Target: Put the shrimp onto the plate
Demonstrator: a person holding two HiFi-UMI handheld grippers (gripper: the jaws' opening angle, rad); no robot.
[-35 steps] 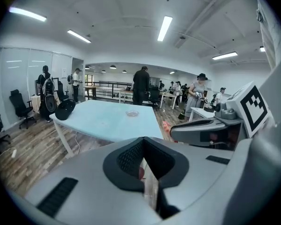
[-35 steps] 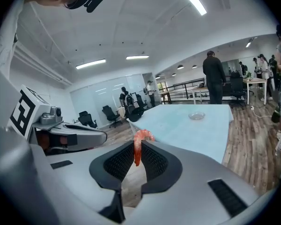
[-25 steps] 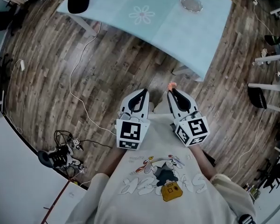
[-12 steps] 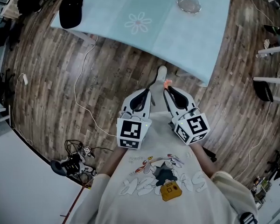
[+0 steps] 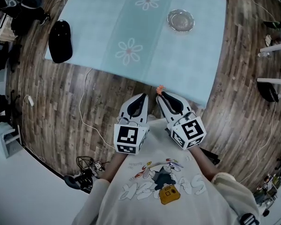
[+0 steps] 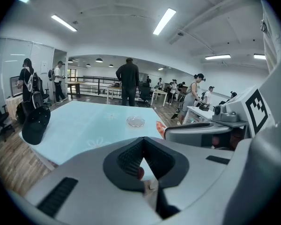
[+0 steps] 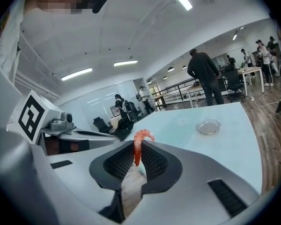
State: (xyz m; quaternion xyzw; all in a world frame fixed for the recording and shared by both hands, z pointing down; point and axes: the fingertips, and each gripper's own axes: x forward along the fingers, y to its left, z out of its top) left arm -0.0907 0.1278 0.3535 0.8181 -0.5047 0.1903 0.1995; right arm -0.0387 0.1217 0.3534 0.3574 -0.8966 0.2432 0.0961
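- Over the last second the table (image 5: 107,27) had drawn closer in the head view. Its near edge now lay just ahead of both claws, and the plate (image 5: 181,20) had come lower in frame.
- The table was pale blue with flower prints, and a black cap (image 5: 60,40) lay at its left end.
- My left claw (image 5: 144,97) was pressed together at the tips with nothing in it.
- My right claw (image 5: 161,95) pinched the shrimp (image 7: 137,149) by its lower body, in the air at the table's near edge.
- The plate, a small clear dish, sat toward the far right of the table, well apart from the shrimp.
- The shrimp was orange-pink and stood up between the pads, its top curled over.
- I judged it light, soft and somewhat slick. A gentle mid-body pinch seemed the right hold, since hard pressure could crush it.
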